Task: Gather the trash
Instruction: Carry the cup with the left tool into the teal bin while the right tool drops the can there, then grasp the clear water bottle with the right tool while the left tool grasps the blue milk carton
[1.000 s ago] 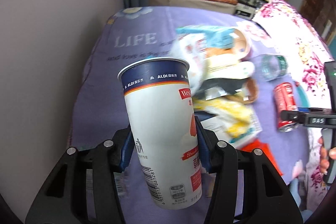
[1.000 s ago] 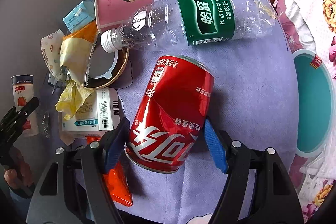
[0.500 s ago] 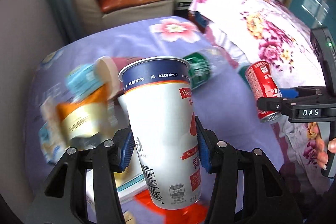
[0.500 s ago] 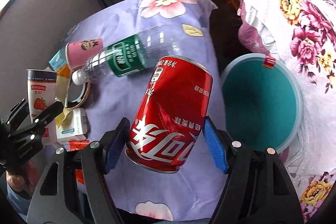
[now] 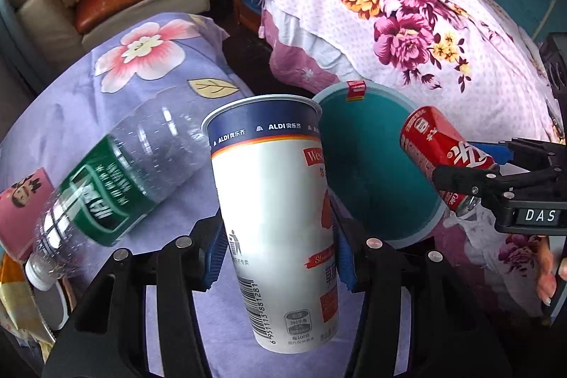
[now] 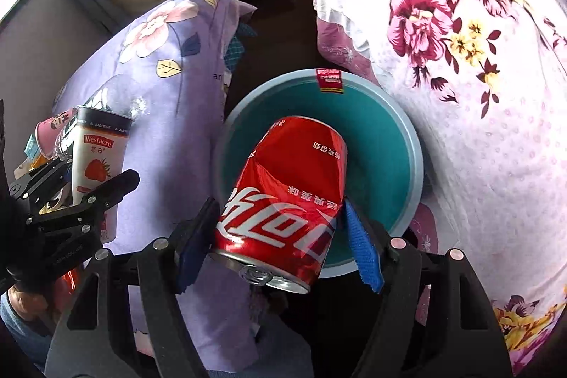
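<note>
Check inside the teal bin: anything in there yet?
The teal bin shows only bare teal wall and floor where visible. The red can, held in the right tongs, covers its near-centre part, so that part cannot be checked.

red can (image 6: 283, 204), white navy-rimmed cup (image 5: 274, 222), teal bin (image 6: 407, 144), lilac flowered cloth (image 5: 141, 59)

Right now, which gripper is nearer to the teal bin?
Right. The right gripper holds the red can over the teal bin; the left gripper holds the yogurt cup beside it.
</note>
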The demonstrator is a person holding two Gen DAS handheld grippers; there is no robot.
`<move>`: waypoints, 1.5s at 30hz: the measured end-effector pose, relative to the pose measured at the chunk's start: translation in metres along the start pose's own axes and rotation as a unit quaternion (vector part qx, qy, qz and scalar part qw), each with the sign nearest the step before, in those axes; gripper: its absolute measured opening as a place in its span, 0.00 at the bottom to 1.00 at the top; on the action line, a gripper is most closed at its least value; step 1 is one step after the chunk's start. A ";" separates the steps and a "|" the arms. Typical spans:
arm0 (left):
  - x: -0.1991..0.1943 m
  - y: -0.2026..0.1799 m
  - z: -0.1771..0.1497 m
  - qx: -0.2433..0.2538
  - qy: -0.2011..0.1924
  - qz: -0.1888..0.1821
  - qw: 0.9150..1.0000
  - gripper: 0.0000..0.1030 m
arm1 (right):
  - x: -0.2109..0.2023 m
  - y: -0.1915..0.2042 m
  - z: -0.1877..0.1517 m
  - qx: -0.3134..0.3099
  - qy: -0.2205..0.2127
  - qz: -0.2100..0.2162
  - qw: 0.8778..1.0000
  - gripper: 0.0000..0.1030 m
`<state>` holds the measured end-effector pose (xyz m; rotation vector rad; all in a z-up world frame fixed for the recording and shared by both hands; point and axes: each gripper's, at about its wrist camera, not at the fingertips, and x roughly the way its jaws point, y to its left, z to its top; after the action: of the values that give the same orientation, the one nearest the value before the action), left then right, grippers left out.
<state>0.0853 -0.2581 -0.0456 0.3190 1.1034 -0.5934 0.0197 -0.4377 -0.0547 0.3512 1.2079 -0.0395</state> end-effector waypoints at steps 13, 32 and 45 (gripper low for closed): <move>0.052 -0.044 0.023 0.036 0.028 -0.008 0.999 0.59 | 0.022 -0.049 0.003 0.035 0.021 -0.002 0.999 0.64; 0.016 -0.005 0.005 -0.005 -0.001 0.000 1.000 0.87 | 0.051 -0.045 0.000 0.041 0.074 0.000 0.996 0.66; -0.028 0.030 -0.020 -0.022 -0.023 0.009 0.999 0.88 | 0.031 -0.011 0.001 0.026 0.064 -0.009 0.998 0.75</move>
<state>0.0789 -0.2156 -0.0301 0.2760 1.0666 -0.5563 0.0294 -0.4436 -0.0856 0.3934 1.3393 -0.0648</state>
